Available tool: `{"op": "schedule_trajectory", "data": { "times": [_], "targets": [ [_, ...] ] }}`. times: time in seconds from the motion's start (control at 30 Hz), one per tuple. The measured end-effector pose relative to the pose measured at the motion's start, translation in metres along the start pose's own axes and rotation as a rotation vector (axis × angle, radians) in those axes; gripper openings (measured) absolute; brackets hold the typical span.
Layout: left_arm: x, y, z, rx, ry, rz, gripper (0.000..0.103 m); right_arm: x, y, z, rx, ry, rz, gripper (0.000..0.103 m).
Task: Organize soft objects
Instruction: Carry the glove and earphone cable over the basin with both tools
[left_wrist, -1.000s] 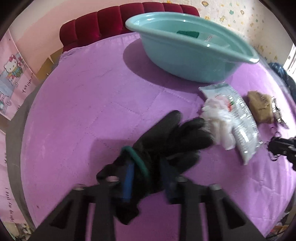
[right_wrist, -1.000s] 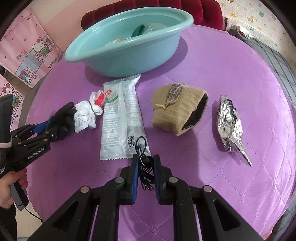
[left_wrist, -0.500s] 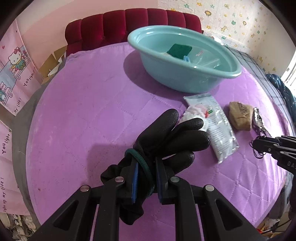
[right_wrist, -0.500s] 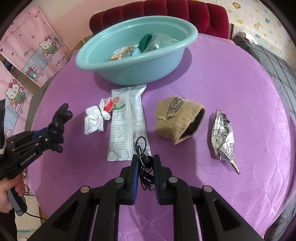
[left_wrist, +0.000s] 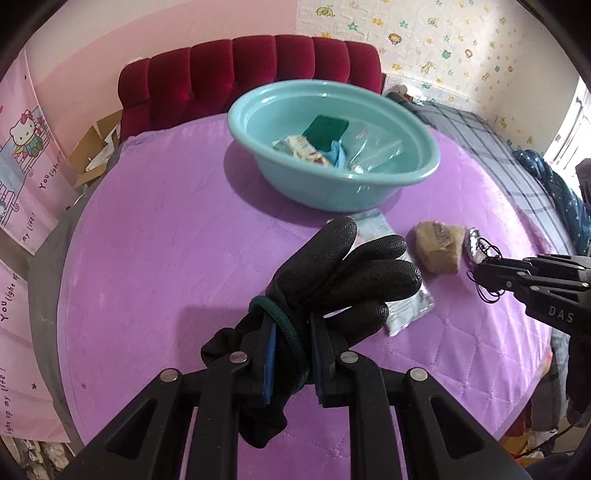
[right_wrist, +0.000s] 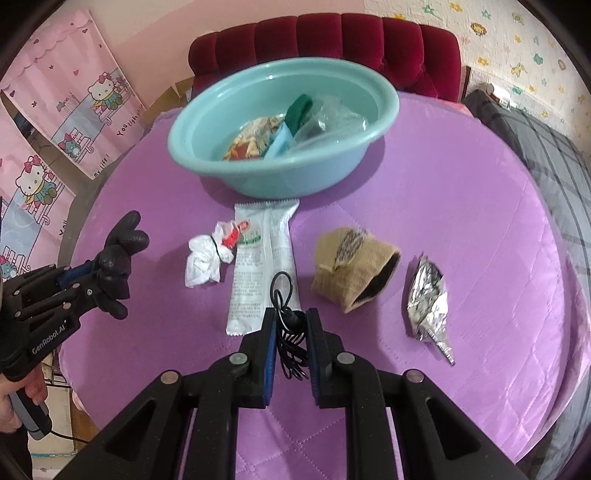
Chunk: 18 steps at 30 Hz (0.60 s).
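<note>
My left gripper (left_wrist: 291, 328) is shut on a black glove (left_wrist: 343, 273) with a green cuff and holds it above the purple table (left_wrist: 166, 240). It also shows at the left of the right wrist view, where the glove (right_wrist: 118, 258) sticks up. My right gripper (right_wrist: 290, 325) is shut on a bundle of thin black cable (right_wrist: 284, 317), held above the table. The teal basin (right_wrist: 280, 173) stands at the back with a green sponge (left_wrist: 325, 129) and packets inside. In the left wrist view the right gripper (left_wrist: 480, 271) hangs at the right.
On the table lie a crumpled white plastic bag (right_wrist: 205, 258), a long white packet (right_wrist: 264, 262), a tan burlap pouch (right_wrist: 354, 273) and a crumpled foil wrapper (right_wrist: 428, 299). A red tufted seat (right_wrist: 332, 40) stands behind the table. Grey plaid bedding (right_wrist: 546, 147) is at the right.
Both grippers have risen, each with its load, and the table looks farther away. The left gripper with the glove has lifted off the table and tilted toward the basin.
</note>
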<state>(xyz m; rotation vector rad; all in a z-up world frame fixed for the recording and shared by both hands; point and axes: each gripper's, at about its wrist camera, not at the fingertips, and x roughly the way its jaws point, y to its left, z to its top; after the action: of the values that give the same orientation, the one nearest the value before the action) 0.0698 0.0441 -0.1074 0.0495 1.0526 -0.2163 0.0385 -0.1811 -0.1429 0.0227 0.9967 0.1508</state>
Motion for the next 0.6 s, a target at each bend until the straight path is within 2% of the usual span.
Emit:
{"op": "schedule_trajectory", "data": {
  "times": [0.6],
  "targets": [
    [-0.039, -0.026, 0.054, 0.022, -0.101, -0.094, 0.017, -0.045, 0.004, 0.055, -0.019, -0.092, 0.016, 0.015]
  ]
}}
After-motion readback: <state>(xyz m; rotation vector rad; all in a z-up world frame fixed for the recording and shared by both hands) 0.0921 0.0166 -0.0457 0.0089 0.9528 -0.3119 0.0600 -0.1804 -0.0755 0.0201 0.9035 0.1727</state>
